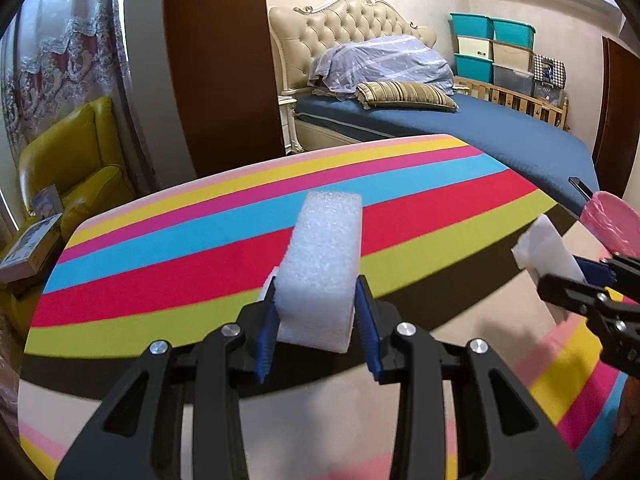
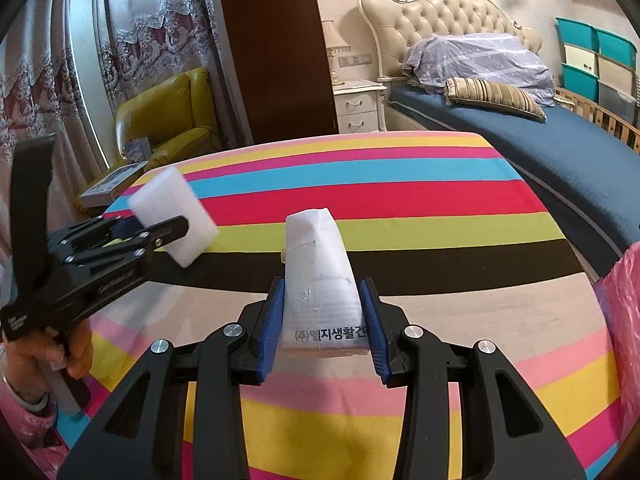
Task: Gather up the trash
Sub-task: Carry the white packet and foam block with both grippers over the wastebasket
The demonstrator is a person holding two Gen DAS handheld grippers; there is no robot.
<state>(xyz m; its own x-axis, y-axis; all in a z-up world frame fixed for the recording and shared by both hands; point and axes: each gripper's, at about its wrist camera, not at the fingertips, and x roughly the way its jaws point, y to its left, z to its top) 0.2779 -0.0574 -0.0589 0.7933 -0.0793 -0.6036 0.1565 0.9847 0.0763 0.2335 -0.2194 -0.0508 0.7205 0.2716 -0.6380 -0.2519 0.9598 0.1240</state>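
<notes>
we lift both finds clear of the striped table, left gripper clamping a foam block, right gripper pinching a packet, pink bag waiting near right.

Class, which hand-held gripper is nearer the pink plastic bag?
Right. The right hand-held gripper is just left of the pink plastic bag; the left hand-held gripper is farther left.

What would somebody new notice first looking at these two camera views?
Probably the striped cloth in bright bands filling the middle of both views. Above it, the left gripper clamps a white foam block and the right gripper clamps a white printed packet. A pink plastic bag sits at the right edge, with a bed behind.
</notes>
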